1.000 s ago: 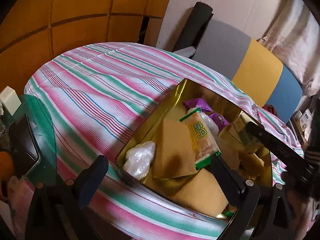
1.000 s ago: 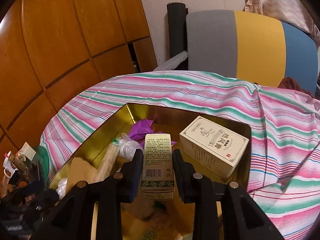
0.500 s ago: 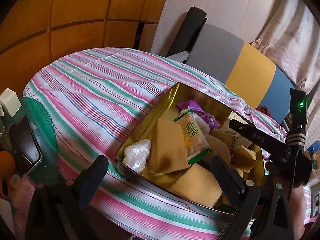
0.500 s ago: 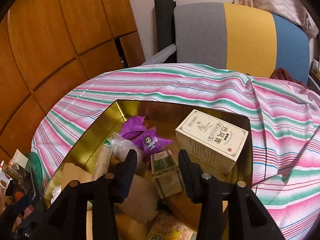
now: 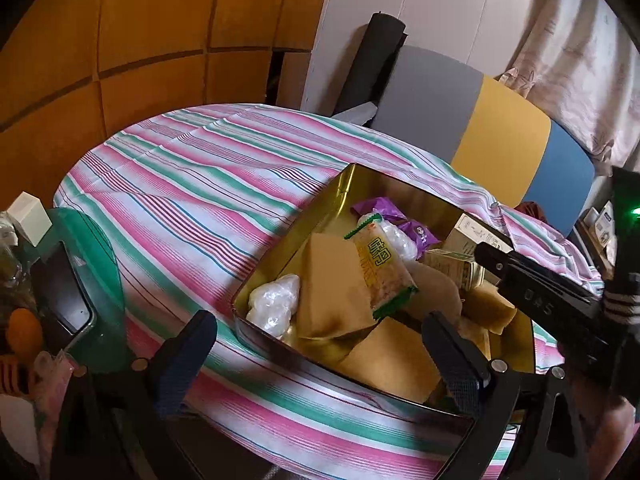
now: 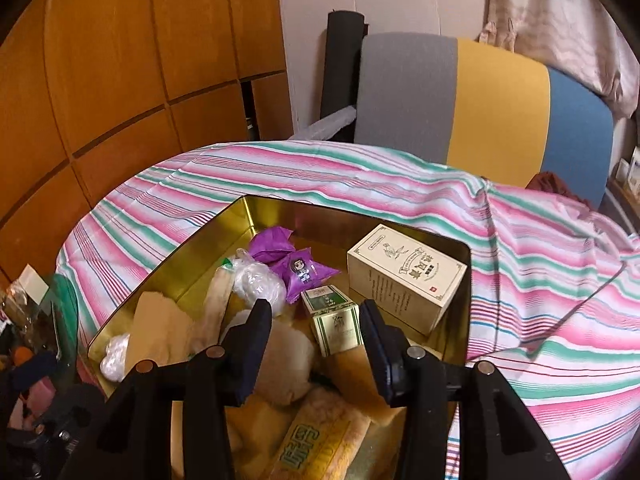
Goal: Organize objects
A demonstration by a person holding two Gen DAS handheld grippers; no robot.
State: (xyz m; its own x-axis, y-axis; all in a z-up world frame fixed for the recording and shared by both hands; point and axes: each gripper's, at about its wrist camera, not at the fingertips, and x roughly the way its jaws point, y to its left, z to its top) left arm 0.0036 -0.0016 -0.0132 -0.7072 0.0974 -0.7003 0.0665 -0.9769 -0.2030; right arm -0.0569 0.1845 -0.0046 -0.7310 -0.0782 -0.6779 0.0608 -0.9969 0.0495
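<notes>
A gold tin (image 5: 320,210) (image 6: 208,240) sits on the striped tablecloth and holds snacks. In it lie a small green-and-white box (image 6: 334,320) (image 5: 454,268), a larger cream box (image 6: 404,276), purple packets (image 6: 298,266), a yellow cracker pack (image 5: 378,268), tan paper packs (image 5: 332,288) and a clear bag (image 5: 274,304). My right gripper (image 6: 316,344) is open and empty above the tin, with the small green box lying between its fingers below. My left gripper (image 5: 316,344) is open and empty at the tin's near edge.
The round table (image 5: 180,184) wears a pink, green and white striped cloth. A grey, yellow and blue chair back (image 6: 480,100) stands behind it. A green glass side surface (image 5: 84,264) with clutter lies at the left. Wooden wall panels (image 6: 120,60) are behind.
My right gripper opened and let go of the small green box, which now lies in the tin. The gripper drew back and up. The left gripper stayed open and shifted slightly.
</notes>
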